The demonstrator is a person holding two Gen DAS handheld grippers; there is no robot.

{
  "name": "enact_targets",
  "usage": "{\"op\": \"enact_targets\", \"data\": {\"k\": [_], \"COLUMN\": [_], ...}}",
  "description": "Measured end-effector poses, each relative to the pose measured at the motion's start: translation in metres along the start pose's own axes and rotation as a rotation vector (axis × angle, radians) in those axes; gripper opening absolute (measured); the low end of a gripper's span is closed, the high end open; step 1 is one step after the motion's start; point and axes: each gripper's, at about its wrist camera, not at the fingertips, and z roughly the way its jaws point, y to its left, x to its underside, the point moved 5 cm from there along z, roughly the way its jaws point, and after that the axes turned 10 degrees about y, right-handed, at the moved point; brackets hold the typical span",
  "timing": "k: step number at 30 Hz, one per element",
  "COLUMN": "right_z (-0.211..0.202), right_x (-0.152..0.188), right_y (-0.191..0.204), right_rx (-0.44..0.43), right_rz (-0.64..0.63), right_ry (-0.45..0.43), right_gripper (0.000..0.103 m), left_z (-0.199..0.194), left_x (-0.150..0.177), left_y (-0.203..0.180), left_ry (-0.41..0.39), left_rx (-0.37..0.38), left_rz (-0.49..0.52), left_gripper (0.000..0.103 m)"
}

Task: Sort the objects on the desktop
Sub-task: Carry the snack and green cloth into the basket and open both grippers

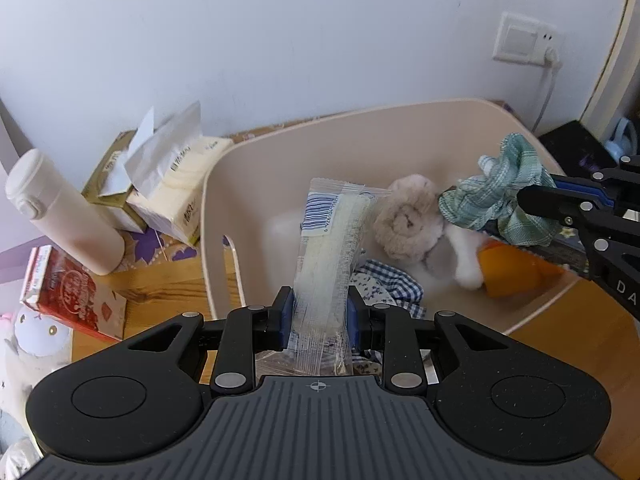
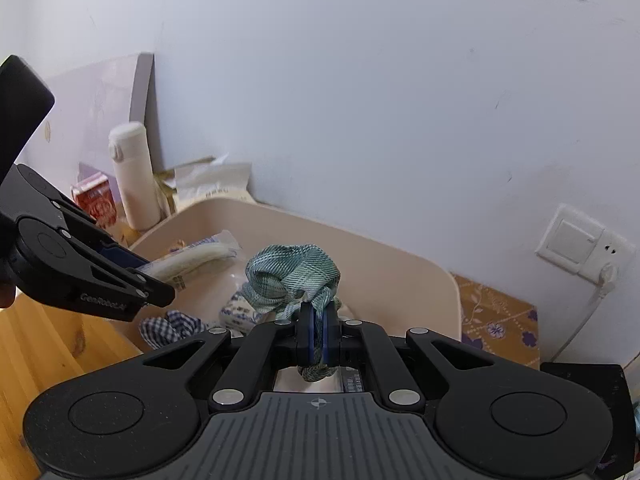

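My left gripper (image 1: pixel 319 312) is shut on a clear plastic packet (image 1: pixel 334 240) with a pale stick inside and a barcode label, held over the beige bin (image 1: pixel 280 140). My right gripper (image 2: pixel 319 330) is shut on a green plaid scrunchie (image 2: pixel 290 276), also above the beige bin (image 2: pixel 400 264). In the left wrist view the right gripper (image 1: pixel 532 204) comes in from the right with the scrunchie (image 1: pixel 496 192). The right wrist view shows the left gripper (image 2: pixel 160 284) and its packet (image 2: pixel 196 260) at the left. Inside the bin lie a fluffy beige scrunchie (image 1: pixel 408 220), a blue checked cloth (image 1: pixel 392 284) and an orange item (image 1: pixel 512 268).
Left of the bin stand a white flask (image 1: pixel 64 216), tissue packs (image 1: pixel 172 184) and a red box (image 1: pixel 68 292) on the wooden desk (image 1: pixel 160 292). A plush toy (image 1: pixel 32 344) sits at the far left. A wall socket (image 1: pixel 524 40) with a cable is at the back right.
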Motion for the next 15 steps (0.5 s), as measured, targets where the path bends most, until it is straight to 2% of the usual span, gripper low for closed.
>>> {"op": "enact_targets", "data": {"k": [7, 8, 9, 10, 12, 15], "right_z": [0.023, 0.024, 0.024, 0.025, 0.023, 0.020], "right_x": [0.009, 0.010, 0.012, 0.013, 0.015, 0.016], "right_y": [-0.004, -0.005, -0.005, -0.005, -0.006, -0.005], "right_rx": [-0.035, -0.038, -0.041, -0.041, -0.035, -0.027], "right_rz": [0.010, 0.010, 0.013, 0.017, 0.034, 0.058], "right_ry": [0.075, 0.081, 0.084, 0.085, 0.085, 0.079], "right_gripper": [0.007, 0.007, 0.009, 0.013, 0.031, 0.051], "left_z": [0.017, 0.016, 0.016, 0.015, 0.011, 0.004], "left_x": [-0.002, -0.002, -0.002, -0.003, -0.004, -0.005], "left_y": [-0.007, -0.008, -0.009, -0.009, -0.009, -0.007], "left_ry": [0.048, 0.039, 0.034, 0.029, 0.011, -0.010], "left_rx": [0.015, 0.016, 0.021, 0.026, 0.019, 0.018], "left_rz": [0.006, 0.010, 0.014, 0.014, 0.012, 0.011], "left_gripper": [0.028, 0.033, 0.044, 0.050, 0.065, 0.070]}}
